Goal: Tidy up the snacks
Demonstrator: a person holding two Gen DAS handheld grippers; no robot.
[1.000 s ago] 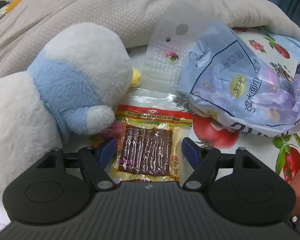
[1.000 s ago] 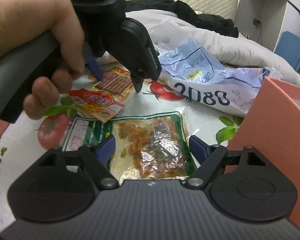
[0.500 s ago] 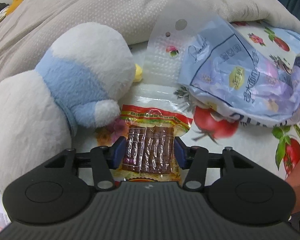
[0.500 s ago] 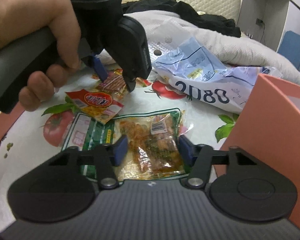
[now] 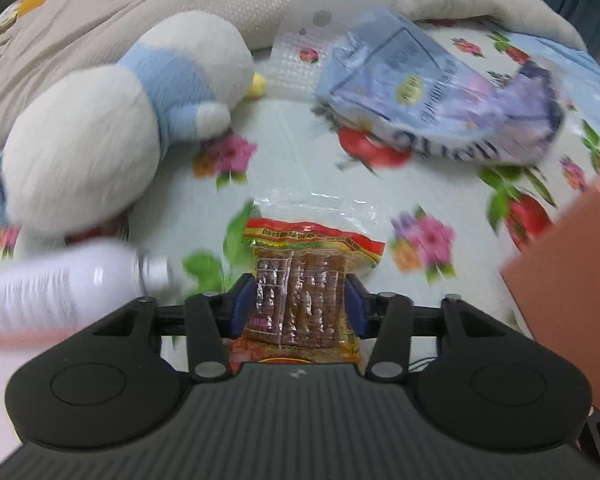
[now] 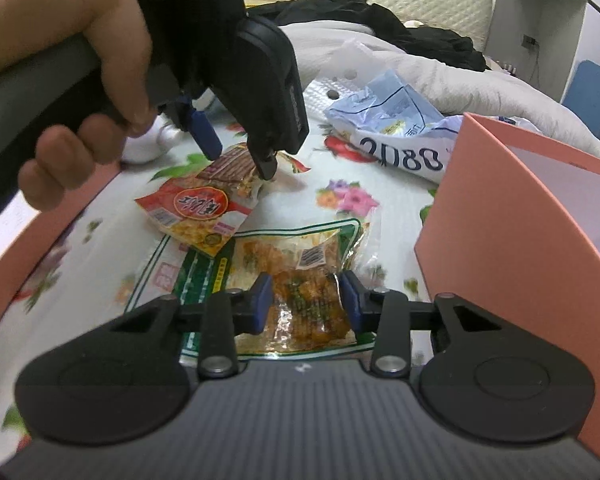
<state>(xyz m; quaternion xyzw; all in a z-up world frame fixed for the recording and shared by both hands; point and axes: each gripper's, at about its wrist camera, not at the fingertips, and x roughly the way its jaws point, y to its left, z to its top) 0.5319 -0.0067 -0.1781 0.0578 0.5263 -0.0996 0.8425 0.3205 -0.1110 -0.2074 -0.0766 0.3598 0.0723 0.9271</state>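
My left gripper (image 5: 298, 300) has its jaws closing on a red and yellow packet of brown sticks (image 5: 300, 276), and the pads press its sides. It hangs above the flowered sheet (image 5: 300, 168). The right wrist view shows the same left gripper (image 6: 236, 160) carrying that red packet (image 6: 204, 212), with a hand (image 6: 80, 80) on its handle. My right gripper (image 6: 305, 300) is closing too, its pads squeezing a green-edged packet with orange filling (image 6: 300, 280), which bunches up between them.
A pink box (image 6: 520, 240) stands at the right, seen also as the pink box (image 5: 572, 300). A white and blue plush toy (image 5: 120, 120), a white bottle (image 5: 60, 292) and a big blue-white bag (image 5: 432, 96) lie on the bed, with a grey blanket (image 5: 140, 12) behind.
Both grippers went from wide open to closed on their packets. Both then moved away with them: the plush toy and the blue bag now look farther off, and the pink box nearer.
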